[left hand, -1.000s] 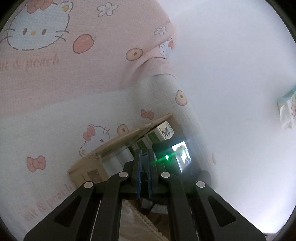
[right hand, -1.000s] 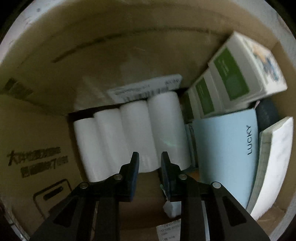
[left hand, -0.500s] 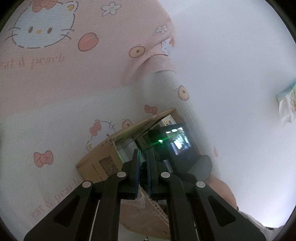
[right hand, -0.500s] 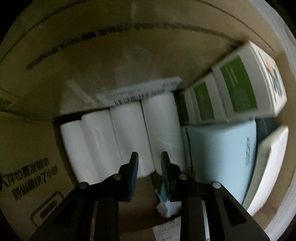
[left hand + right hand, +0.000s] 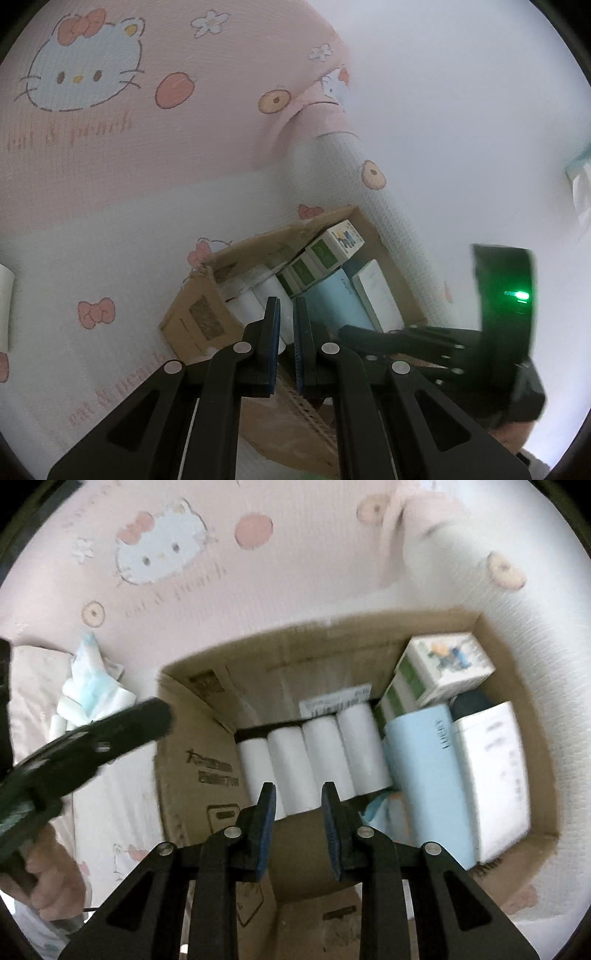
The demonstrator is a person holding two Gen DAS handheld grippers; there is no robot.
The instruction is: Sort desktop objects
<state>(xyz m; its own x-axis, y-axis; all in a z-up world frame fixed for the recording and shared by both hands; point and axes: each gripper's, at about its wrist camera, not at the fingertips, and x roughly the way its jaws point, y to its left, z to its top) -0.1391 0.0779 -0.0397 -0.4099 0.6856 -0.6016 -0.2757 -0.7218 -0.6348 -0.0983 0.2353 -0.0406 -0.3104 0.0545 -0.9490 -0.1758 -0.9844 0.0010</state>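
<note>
Four white rolls [image 5: 314, 760] side-by-side in cardboard box [image 5: 192, 760].

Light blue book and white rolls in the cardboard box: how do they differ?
The light blue book is flat, rectangular and lettered near its top edge; the white rolls are plain, round cylinders. There is one book but four rolls, side by side. The book sits right of the rolls. Both lie inside the cardboard box.

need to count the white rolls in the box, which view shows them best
The right wrist view: the white rolls lie side by side, seen from above. In the left wrist view they sit partly behind the left gripper.
</note>
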